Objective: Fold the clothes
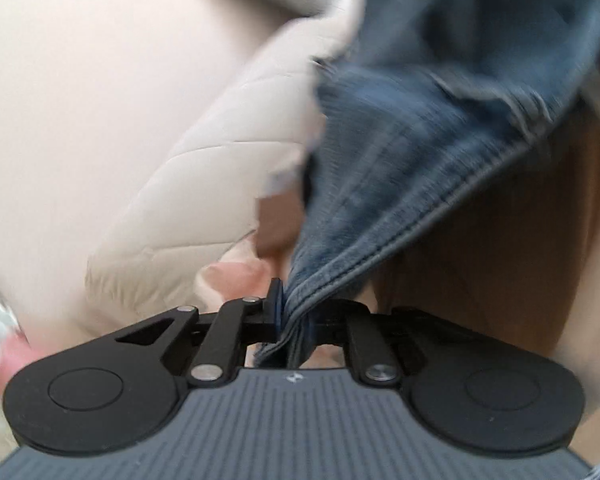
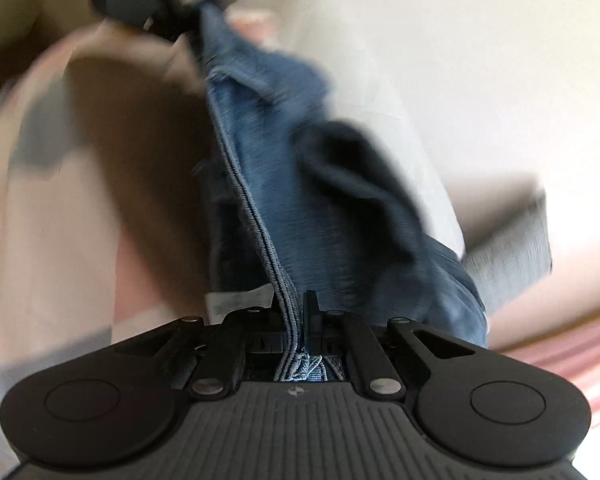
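Your left hand-held gripper [image 1: 286,312] is clenched on a stitched edge of the denim garment [image 1: 400,152]; the fingers have closed right down onto the seam, with only the cloth's thickness between them. From that grip the denim runs away toward 1 o'clock in the left wrist view, its seam rising in a taut line and the rest of the fabric bunching into folds at the far end.

Your right hand-held gripper [image 2: 296,312] is likewise clamped on a seamed edge of the same garment, and a frayed scrap of denim shows behind the jaws. In the right wrist view the cloth stretches away toward 11 o'clock, where the left hand-held gripper can be seen at the top of the frame, holding the other end. So the garment hangs between your two grippers, its long axis running from one to the other, with the seam pulled fairly straight and a loose dark fold sagging off to the 2 o'clock side.

Both ends are equally in hand; neither gripper is nearer to the work than the other. Everything around the denim is smeared by motion blur: pale fabric, a quilted cream surface [image 1: 204,184] at 10 o'clock in the left view, and brown tones beneath. You cannot tell from this where any tabletop or laying surface sits, nor how many folds the garment already carries.
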